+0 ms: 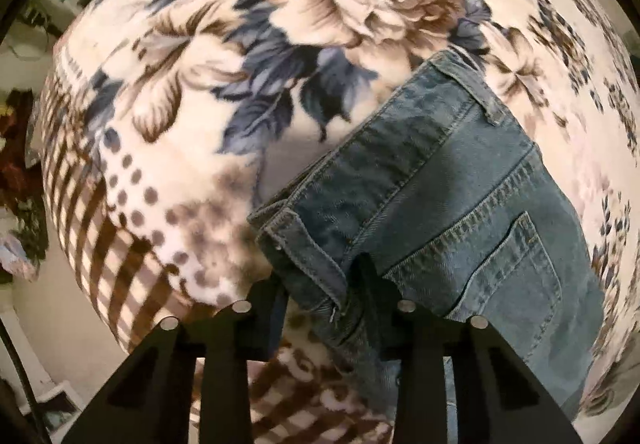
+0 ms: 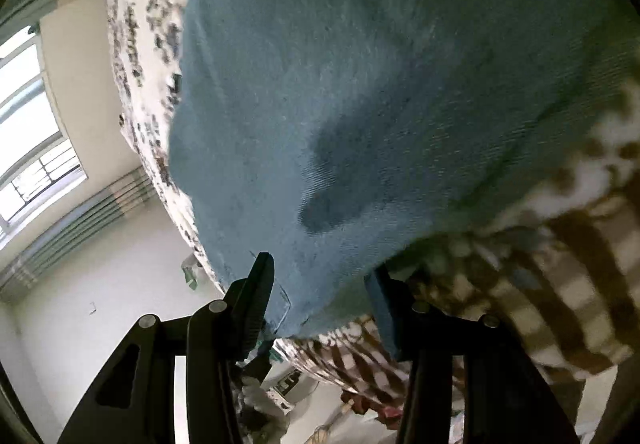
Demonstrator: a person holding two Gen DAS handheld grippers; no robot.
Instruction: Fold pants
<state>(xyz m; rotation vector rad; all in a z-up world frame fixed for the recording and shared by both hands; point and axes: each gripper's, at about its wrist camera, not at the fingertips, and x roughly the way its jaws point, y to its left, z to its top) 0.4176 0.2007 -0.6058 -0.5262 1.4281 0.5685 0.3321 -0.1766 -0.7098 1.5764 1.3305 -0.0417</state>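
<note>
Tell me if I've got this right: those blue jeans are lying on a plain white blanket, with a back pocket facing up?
Not quite. The blanket isn't plain white: the left wrist view shows it printed with big brown and blue flowers and a checked border. The blue jeans do lie on it, back pocket up.

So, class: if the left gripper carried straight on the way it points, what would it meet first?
The left gripper already has the jeans at its fingers; the denim edge lies between them. Beyond that, probably the floral blanket underneath.

Blue denim pants point(image 1: 440, 204) lie folded on the bed, back pocket up.
</note>
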